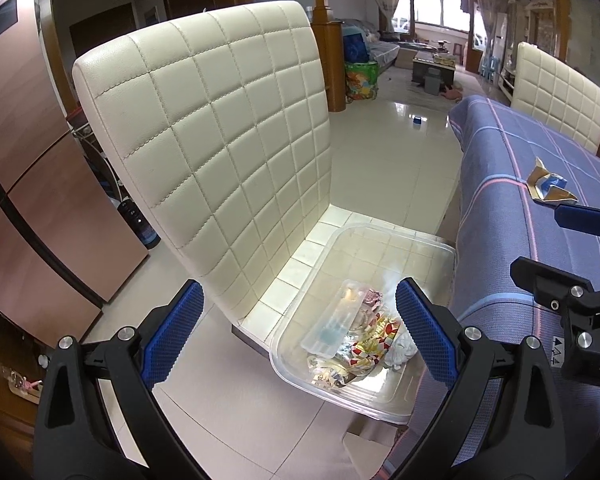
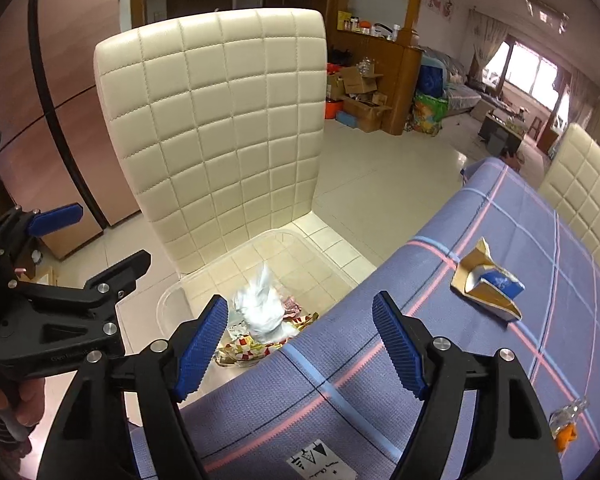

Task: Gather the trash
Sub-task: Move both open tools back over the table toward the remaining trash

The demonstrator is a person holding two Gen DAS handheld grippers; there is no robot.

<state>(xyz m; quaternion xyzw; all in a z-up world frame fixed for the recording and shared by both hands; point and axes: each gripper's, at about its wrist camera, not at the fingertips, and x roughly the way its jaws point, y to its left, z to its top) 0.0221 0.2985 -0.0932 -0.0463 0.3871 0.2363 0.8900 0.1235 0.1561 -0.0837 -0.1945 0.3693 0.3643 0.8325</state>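
left tongs [image 1: 298,330]: spread, empty, over bin
bin [image 1: 440,254]: on chair seat, holds wrappers, tissue [image 2: 262,310]
right tongs [image 2: 300,346]: spread, empty, at tabletop [image 2: 380,380] edge
left to do: torn carton [image 2: 488,286] at 2 o'clock, scrap [image 2: 566,426] at 4

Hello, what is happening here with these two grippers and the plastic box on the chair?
A person is collecting trash with a gripper in each hand. A clear plastic bin sits on the seat of a cream chair and already holds wrappers and a white crumpled tissue. Both the left gripper and the right gripper are open and hold nothing. A torn carton piece still lies on the blue checked tablecloth, and a small orange and clear scrap lies near its edge.
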